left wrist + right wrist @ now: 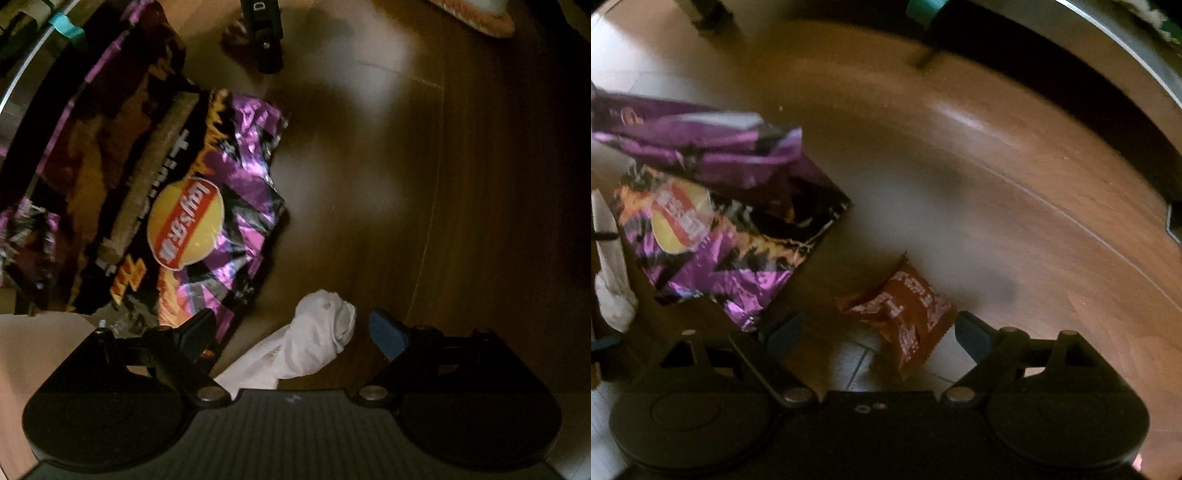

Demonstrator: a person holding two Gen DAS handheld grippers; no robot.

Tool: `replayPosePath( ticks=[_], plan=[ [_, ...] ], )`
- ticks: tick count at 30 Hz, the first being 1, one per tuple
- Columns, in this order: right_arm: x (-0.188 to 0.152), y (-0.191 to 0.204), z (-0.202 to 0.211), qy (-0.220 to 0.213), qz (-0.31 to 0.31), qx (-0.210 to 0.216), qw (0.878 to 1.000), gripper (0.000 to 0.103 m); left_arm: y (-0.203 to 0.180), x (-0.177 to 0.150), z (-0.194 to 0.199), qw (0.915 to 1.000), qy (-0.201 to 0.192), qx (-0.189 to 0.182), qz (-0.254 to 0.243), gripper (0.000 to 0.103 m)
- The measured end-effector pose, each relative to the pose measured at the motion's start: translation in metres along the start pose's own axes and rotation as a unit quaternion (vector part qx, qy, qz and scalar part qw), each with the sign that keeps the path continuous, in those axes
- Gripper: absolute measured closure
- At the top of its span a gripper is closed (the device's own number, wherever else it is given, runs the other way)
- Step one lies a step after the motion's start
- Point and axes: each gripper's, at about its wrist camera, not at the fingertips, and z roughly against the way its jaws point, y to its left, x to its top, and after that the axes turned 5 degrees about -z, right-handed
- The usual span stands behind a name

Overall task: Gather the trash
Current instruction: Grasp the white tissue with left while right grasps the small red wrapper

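Wooden floor: purple chip bag, crumpled. White tissue wad just beside it, between wide-spread fingers of left gripper, unheld. Red snack wrapper between right gripper fingers, likewise spread, ungripped.

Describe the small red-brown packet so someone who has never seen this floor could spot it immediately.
Start at the wooden floor and find the big crumpled purple chip bag. Just beside it, between the open fingers of the right gripper, lies a small packet. It is much smaller than the bag, reddish-brown with white print, not purple and shiny.
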Motion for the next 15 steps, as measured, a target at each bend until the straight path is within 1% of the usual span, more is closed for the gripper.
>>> replayPosePath(
  ticks=[2,4,6,8,9,10,11,12,13,14,15],
  plan=[
    [0.001,0.001,-0.007,0.008,0.012,-0.005,1.000,0.018,-0.002,-0.001,-0.005,1.0000,0.006,-0.003,0.001,0.014],
    [0.001,0.001,-0.011,0.001,0.026,-0.016,1.000,0.015,-0.002,-0.001,-0.009,0.9999,0.008,-0.004,0.006,0.016],
    [0.004,-0.001,-0.010,-0.007,0.027,-0.018,0.999,0.016,-0.002,0.000,-0.012,0.9998,0.009,-0.002,0.015,0.025],
    [0.007,-0.002,-0.009,-0.015,0.023,-0.021,0.999,0.022,-0.002,0.000,-0.014,0.9997,0.010,-0.008,0.023,0.030],
    [0.008,-0.003,-0.008,-0.016,0.023,-0.022,0.999,0.023,-0.003,0.001,-0.014,0.9995,0.010,-0.011,0.027,0.034],
    [0.011,-0.003,-0.006,-0.017,0.025,-0.022,0.999,0.027,-0.004,0.001,-0.014,0.9995,0.009,-0.014,0.027,0.036],
    [0.011,-0.002,-0.005,-0.021,0.027,-0.026,0.999,0.034,-0.007,0.000,-0.013,0.9995,0.008,-0.017,0.027,0.046],
    [0.009,0.000,-0.001,-0.024,0.030,-0.025,0.999,0.038,-0.008,-0.001,-0.011,0.9994,0.005,-0.019,0.027,0.059],
    [0.009,0.001,0.002,-0.026,0.033,-0.025,0.999,0.048,-0.010,0.000,-0.010,0.9994,0.005,-0.019,0.027,0.065],
    [0.009,0.002,0.004,-0.028,0.036,-0.024,0.999,0.062,-0.013,0.001,-0.009,0.9995,0.006,-0.016,0.027,0.070],
    [0.009,0.004,0.005,-0.028,0.037,-0.025,0.999,0.070,-0.017,0.002,-0.010,0.9995,0.007,-0.012,0.027,0.071]
  ],
)
